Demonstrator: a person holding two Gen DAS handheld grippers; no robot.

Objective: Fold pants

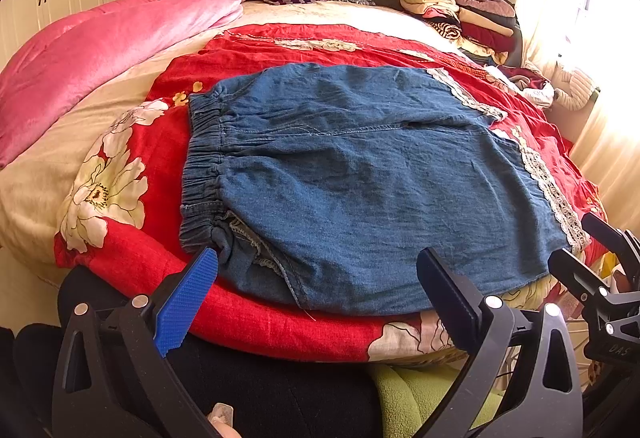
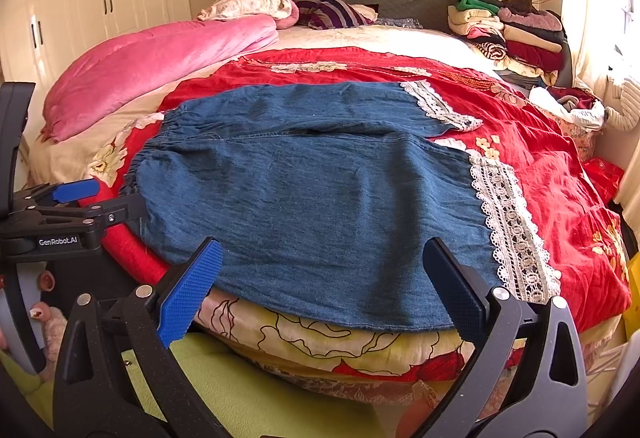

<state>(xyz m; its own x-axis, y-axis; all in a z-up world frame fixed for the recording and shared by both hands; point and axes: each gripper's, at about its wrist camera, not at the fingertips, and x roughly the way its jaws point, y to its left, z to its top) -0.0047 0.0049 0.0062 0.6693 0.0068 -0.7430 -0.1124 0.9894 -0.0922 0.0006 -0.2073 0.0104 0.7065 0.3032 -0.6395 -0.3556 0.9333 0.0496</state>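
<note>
Left wrist view: left hand-held gripper (image 1: 318, 292) spread wide, empty, at the bed's near edge | right hand-held gripper (image 2: 322, 284) likewise spread, empty | denim pants (image 1: 352, 178) flat on red floral cover (image 1: 280, 42), waistband toward bed's left edge, lace hems toward right edge.

The right gripper (image 2: 320, 290) stands with its jaws wide apart at the near hem of the denim pants (image 2: 304, 198), holding nothing. The pants lie flat across a red floral quilt (image 2: 540, 166) on the bed, elastic waistband to the left and white lace cuffs (image 2: 508, 222) to the right. At the left edge the left gripper (image 2: 108, 202) reaches toward the waistband corner, its fingers parted; a pink blanket (image 2: 160, 66) and a pile of folded clothes (image 2: 516, 30) lie farther back.
</note>
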